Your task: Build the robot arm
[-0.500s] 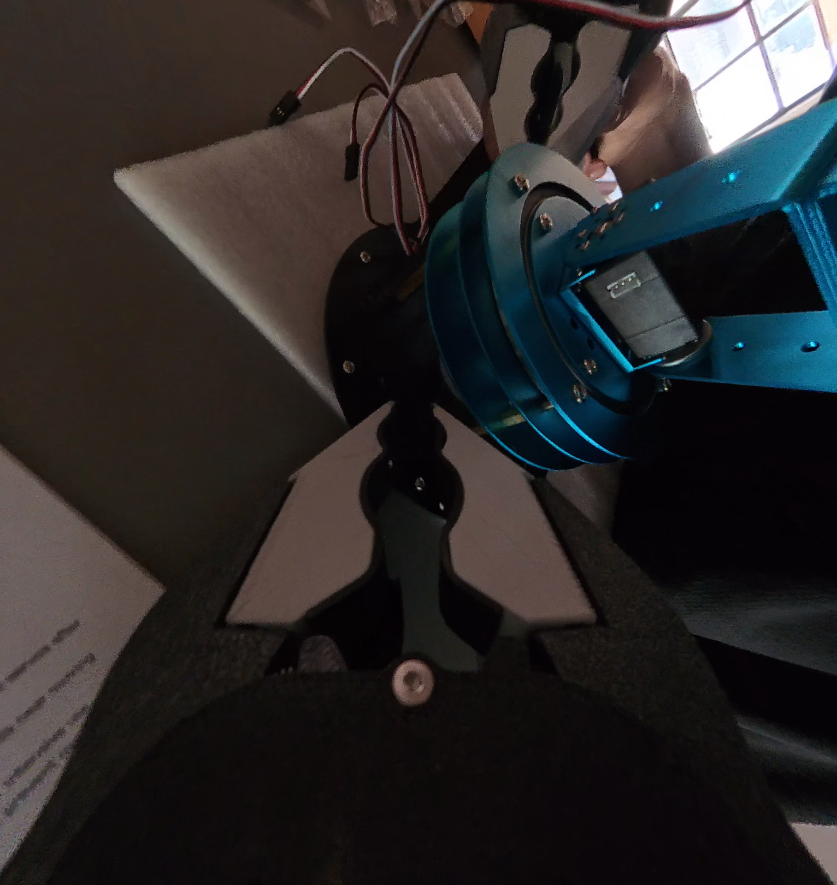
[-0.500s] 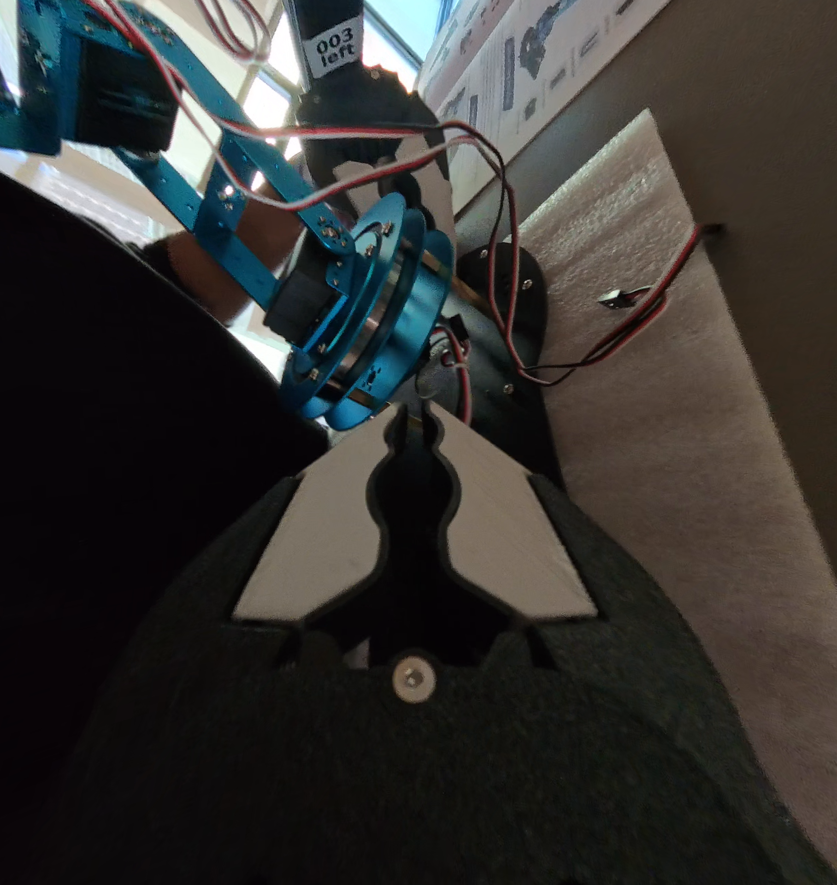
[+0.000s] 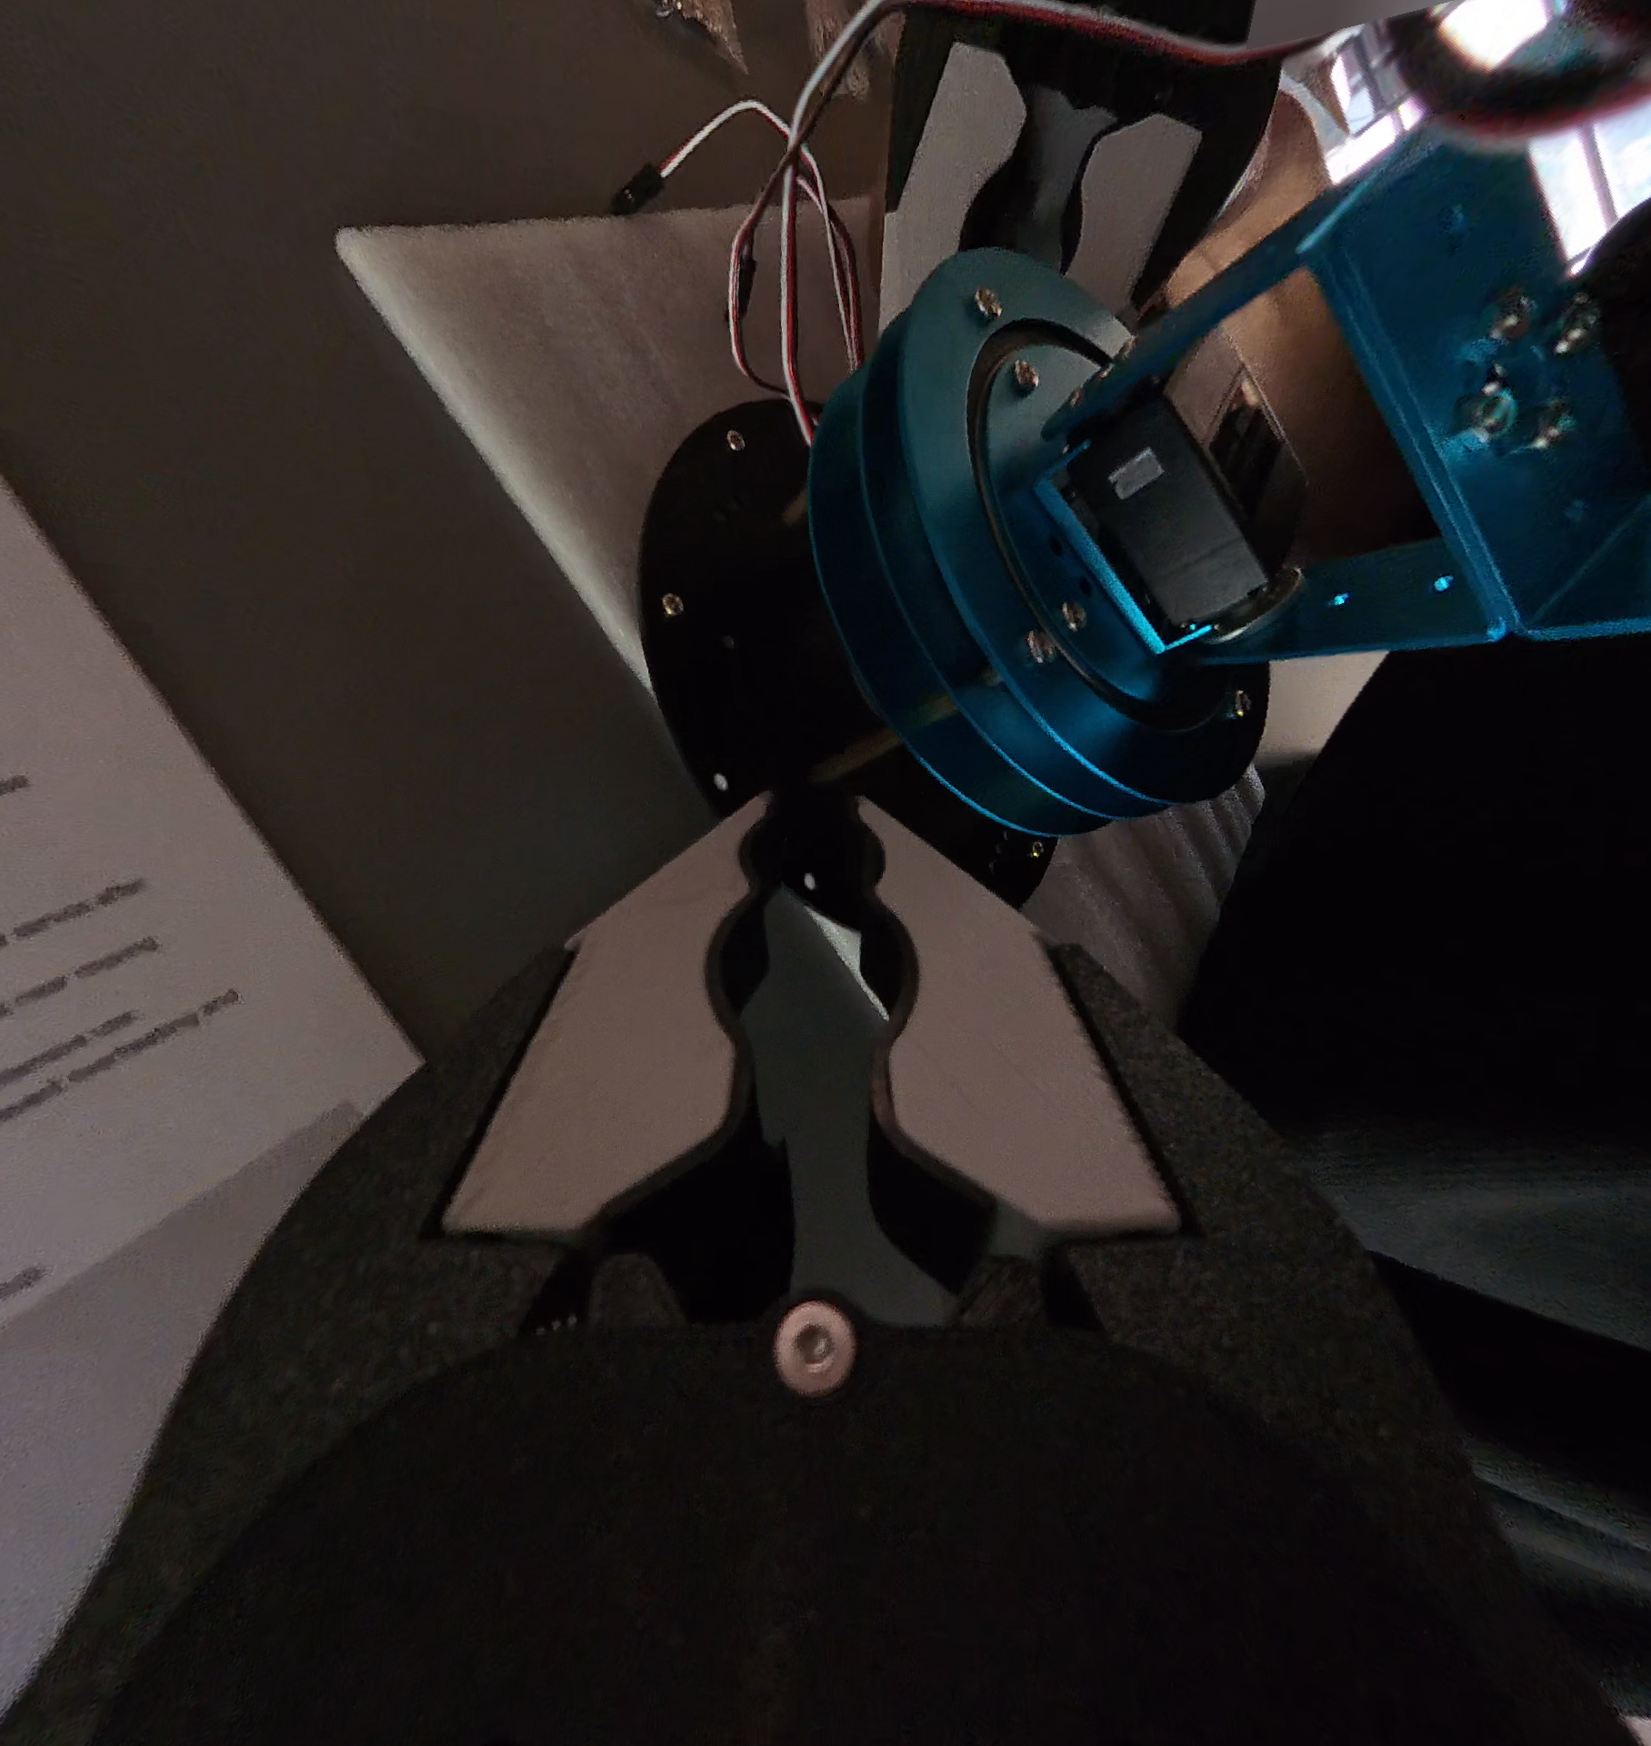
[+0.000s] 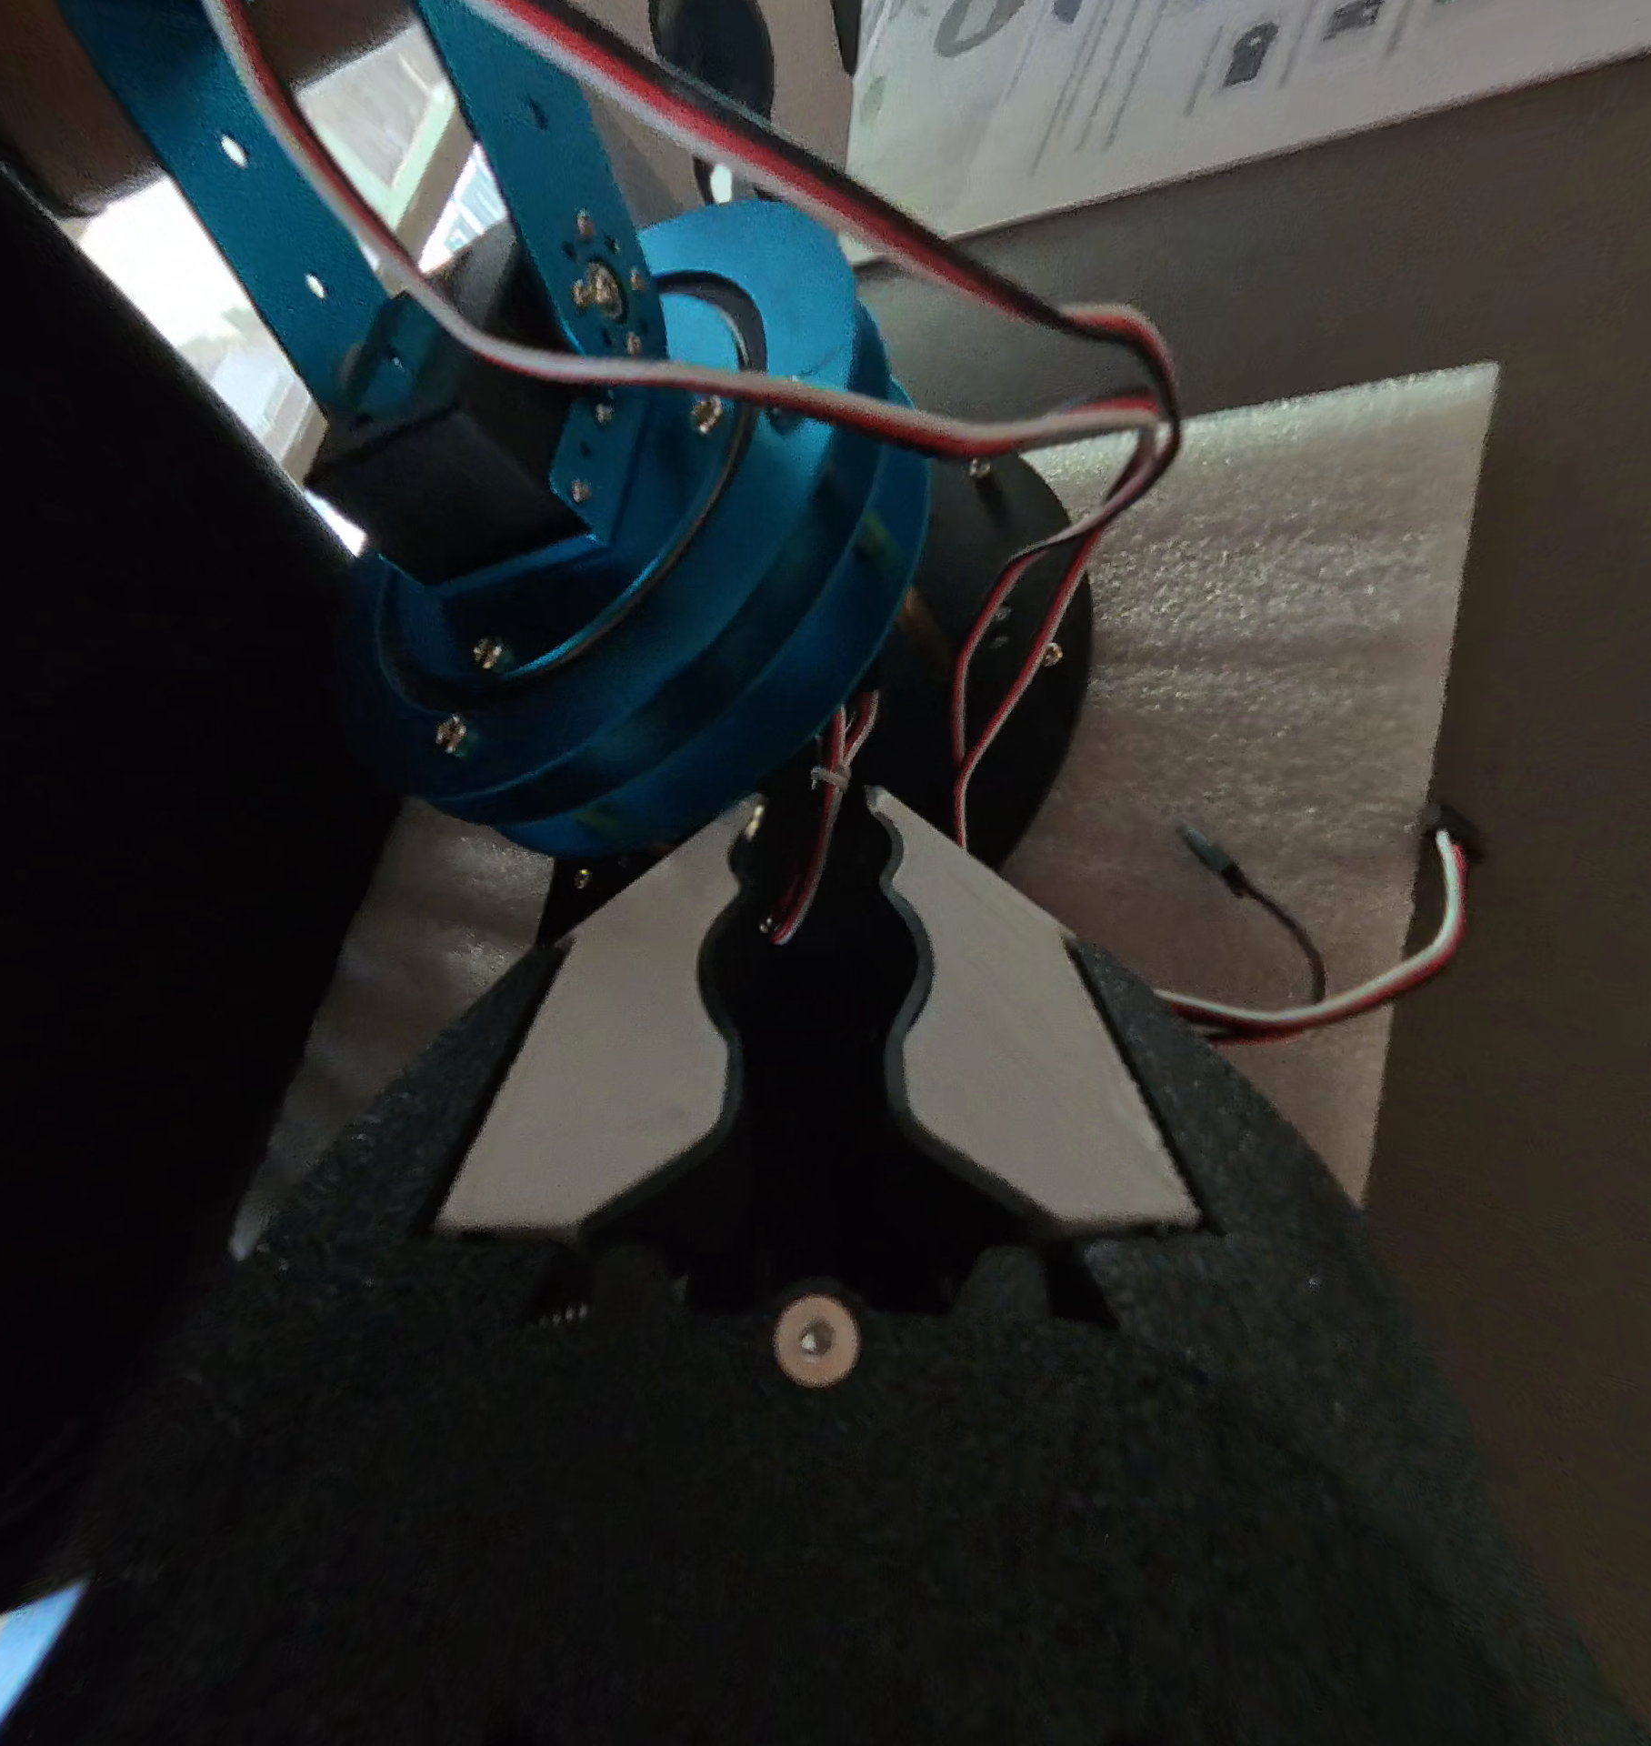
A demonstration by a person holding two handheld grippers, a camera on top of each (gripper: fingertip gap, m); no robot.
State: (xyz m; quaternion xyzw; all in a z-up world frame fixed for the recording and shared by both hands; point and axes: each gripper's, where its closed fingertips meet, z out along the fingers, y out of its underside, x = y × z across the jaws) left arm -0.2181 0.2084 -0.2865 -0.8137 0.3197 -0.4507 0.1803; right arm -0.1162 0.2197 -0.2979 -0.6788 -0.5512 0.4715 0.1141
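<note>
Left tongs (image 3: 808,813) were pinched tight on the rim of a black round base plate (image 3: 708,605), tips nearly meeting with the plate edge between them. Right tongs (image 4: 808,813) gripped the same black plate (image 4: 1039,605) from its other side, tips set narrow on the rim, thin servo wires (image 4: 808,898) running through the gap between the tips. Bolted onto the plate was a blue stacked-disc turntable (image 3: 944,586), carrying a black servo (image 3: 1171,529) in a blue metal bracket (image 3: 1426,397) that stretched away from the plate. Behind the plate lay a white foam sheet (image 3: 538,359) on the dark surface (image 3: 189,331). Red-white-black cables (image 4: 897,416) looped off the turntable and crossed in front of it in the right wrist view; loose connector ends (image 4: 1218,855) lay on the foam (image 4: 1275,614) beside the plate. A printed paper sheet (image 3: 66,945) sat on the surface well apart from the plate on the left tongs' side. The right tongs (image 3: 1067,123) showed past the turntable in the left wrist view. A large black mass (image 4: 123,756) blocked one side of the right wrist view.
</note>
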